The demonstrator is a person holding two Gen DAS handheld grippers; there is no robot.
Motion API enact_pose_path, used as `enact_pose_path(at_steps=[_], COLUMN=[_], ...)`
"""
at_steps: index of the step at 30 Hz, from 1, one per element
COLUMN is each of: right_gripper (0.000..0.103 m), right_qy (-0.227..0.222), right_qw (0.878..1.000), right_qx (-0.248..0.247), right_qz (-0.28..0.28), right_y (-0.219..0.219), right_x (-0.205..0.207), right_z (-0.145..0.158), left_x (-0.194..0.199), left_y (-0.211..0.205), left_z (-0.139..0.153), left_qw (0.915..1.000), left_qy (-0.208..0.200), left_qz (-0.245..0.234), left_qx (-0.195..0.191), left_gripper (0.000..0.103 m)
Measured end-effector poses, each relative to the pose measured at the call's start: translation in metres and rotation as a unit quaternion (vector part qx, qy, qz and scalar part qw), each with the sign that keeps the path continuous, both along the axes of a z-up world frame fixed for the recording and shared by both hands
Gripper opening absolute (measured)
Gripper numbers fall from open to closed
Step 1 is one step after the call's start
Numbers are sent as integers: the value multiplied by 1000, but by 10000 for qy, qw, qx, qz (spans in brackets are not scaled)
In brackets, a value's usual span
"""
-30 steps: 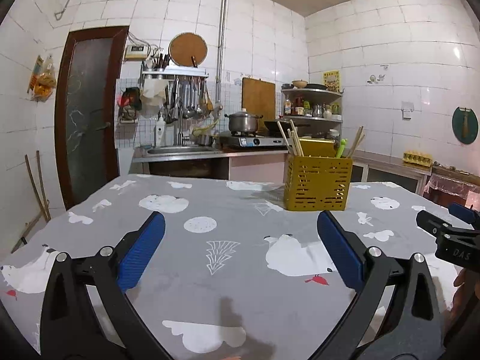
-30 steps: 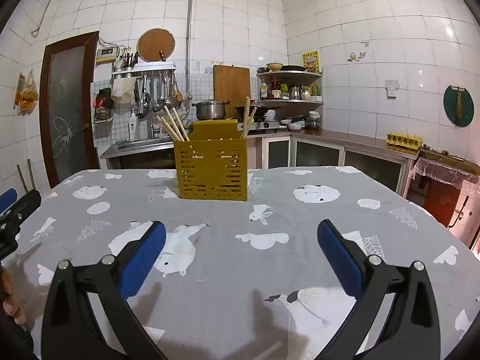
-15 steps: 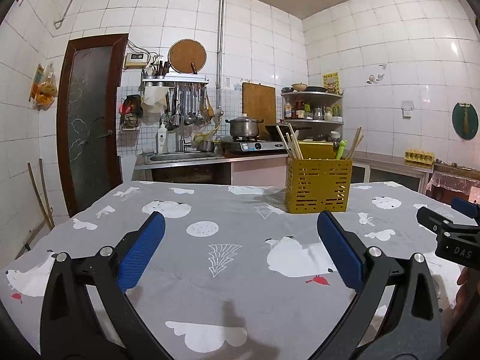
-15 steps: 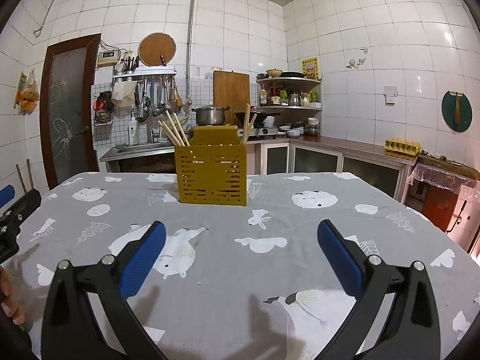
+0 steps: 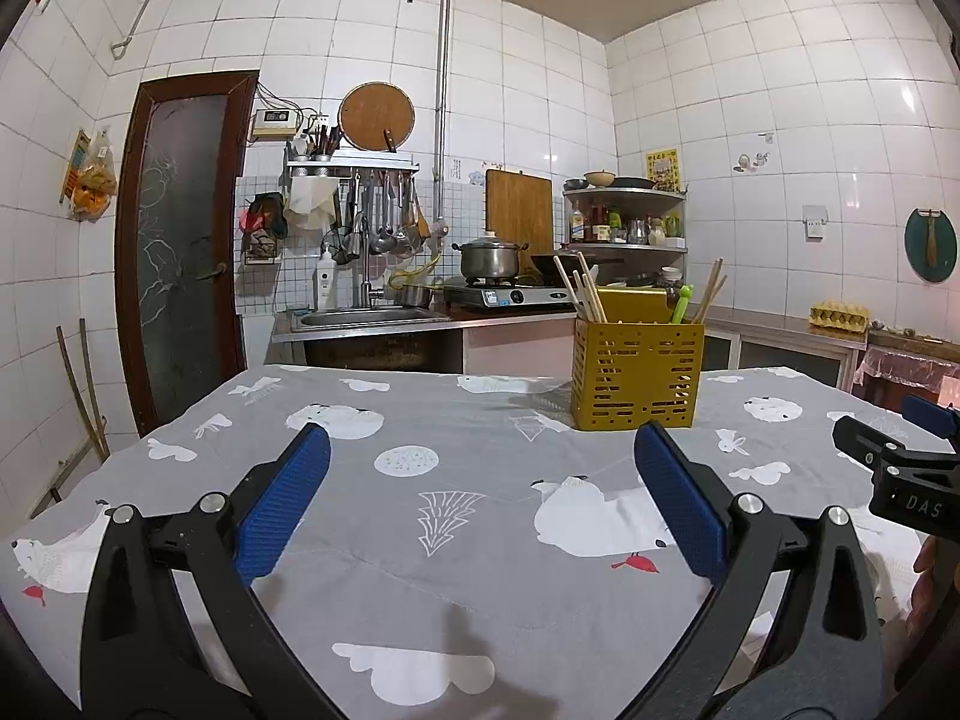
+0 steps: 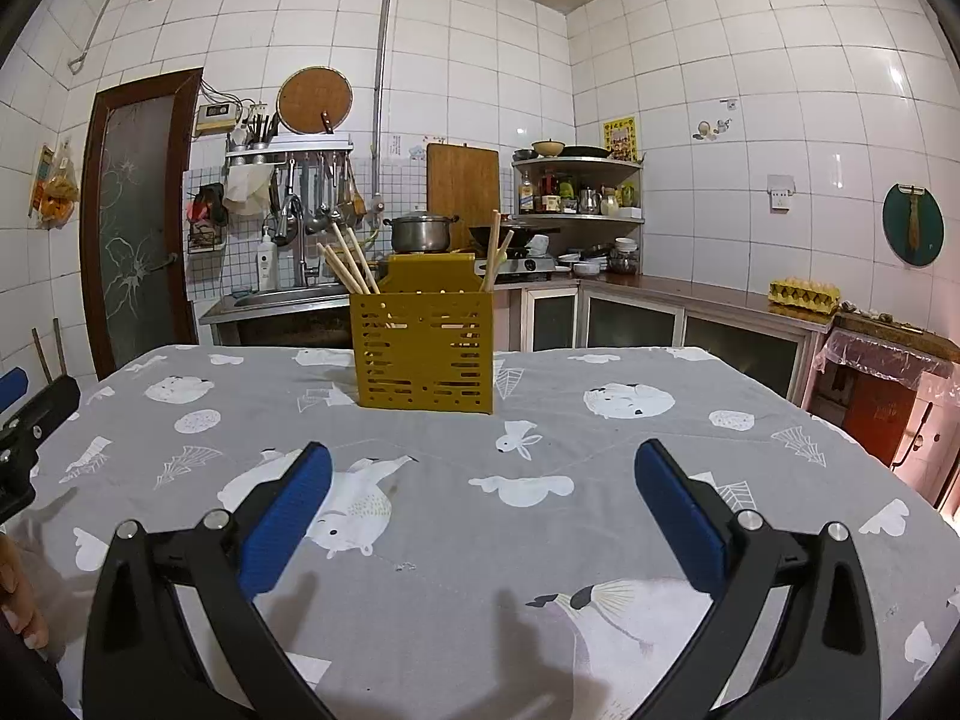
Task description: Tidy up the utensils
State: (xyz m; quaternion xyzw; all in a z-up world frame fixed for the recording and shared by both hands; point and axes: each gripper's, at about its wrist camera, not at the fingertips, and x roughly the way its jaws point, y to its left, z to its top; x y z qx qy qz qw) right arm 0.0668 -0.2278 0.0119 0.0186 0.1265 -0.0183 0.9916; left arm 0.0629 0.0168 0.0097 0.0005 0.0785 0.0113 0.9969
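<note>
Left wrist view is showing the left gripper (image 5: pixel 482 485) hanging wide apart and empty over the grey tablecloth (image 5: pixel 468 546), with the yellow utensil caddy (image 5: pixel 636 373) sitting further back holding chopsticks (image 5: pixel 581 294). Right gripper (image 6: pixel 483 487) is gaping empty too. Looks like nothing's loose, so the task's probably wrapping up. Only the left view is catching the green utensil (image 5: pixel 680 303).

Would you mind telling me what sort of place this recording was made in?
Most likely a home kitchen: a pot sits on a countertop stove, a sink has ladles hanging above it, and a yellow utensil holder with chopsticks stands on a cloth-covered table.
</note>
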Motion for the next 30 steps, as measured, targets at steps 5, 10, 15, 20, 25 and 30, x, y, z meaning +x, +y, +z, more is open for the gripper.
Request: enact_pose_path(at_steps=[5, 10, 15, 20, 25, 30], right_gripper=[99, 99, 99, 99, 99, 99], right_qy=[6, -12, -18, -19, -25, -20], right_qw=[10000, 10000, 10000, 10000, 10000, 10000], right_qx=[12, -13, -37, -44, -43, -43], right_qz=[-1, -7, -5, -5, -6, -4], right_y=[0, -1, -2, -2, -3, -3], right_x=[0, -1, -1, -1, -2, -1], right_z=[0, 0, 1, 1, 2, 1], left_x=[0, -1, -2, -2, -3, -3], left_y=[0, 0, -1, -1, -1, -1], left_z=[0, 2, 2, 2, 2, 2], left_qw=[10000, 10000, 10000, 10000, 10000, 10000], left_qy=[-9, -32, -37, -36, -41, -38], left_qz=[-2, 2, 2, 3, 4, 4], left_qx=[7, 6, 2, 4, 2, 2], left_gripper=[98, 98, 98, 98, 98, 98])
